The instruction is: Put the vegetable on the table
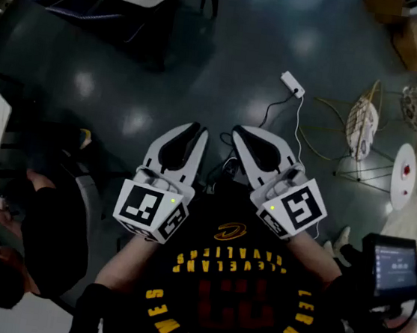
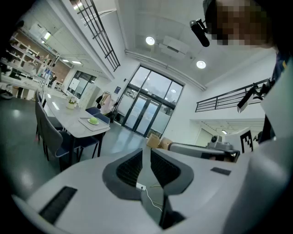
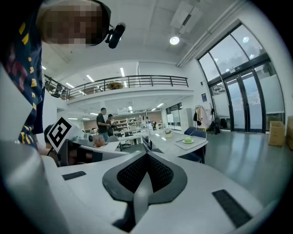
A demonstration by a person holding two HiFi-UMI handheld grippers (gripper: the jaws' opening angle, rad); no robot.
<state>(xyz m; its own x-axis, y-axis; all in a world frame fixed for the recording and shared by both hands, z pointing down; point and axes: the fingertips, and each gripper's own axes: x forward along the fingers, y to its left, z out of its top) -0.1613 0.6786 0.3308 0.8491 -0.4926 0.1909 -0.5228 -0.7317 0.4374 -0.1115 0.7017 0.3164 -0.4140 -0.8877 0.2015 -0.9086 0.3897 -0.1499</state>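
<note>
- Tongs hang at your chest in the head view, left tongs (image 1: 198,128) beside right tongs (image 1: 236,130).
- Left gripper view: jaws a slit apart, empty. The vegetable (image 2: 93,120) lies on a tray (image 2: 101,124) on the distant table (image 2: 62,112), so walk closer first.
- Right gripper view: jaws pressed together, empty. Spread them before reaching.

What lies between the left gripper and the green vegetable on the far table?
In the left gripper view, only bare grey floor and a dark chair at the table separate the left gripper from the vegetable.
</note>
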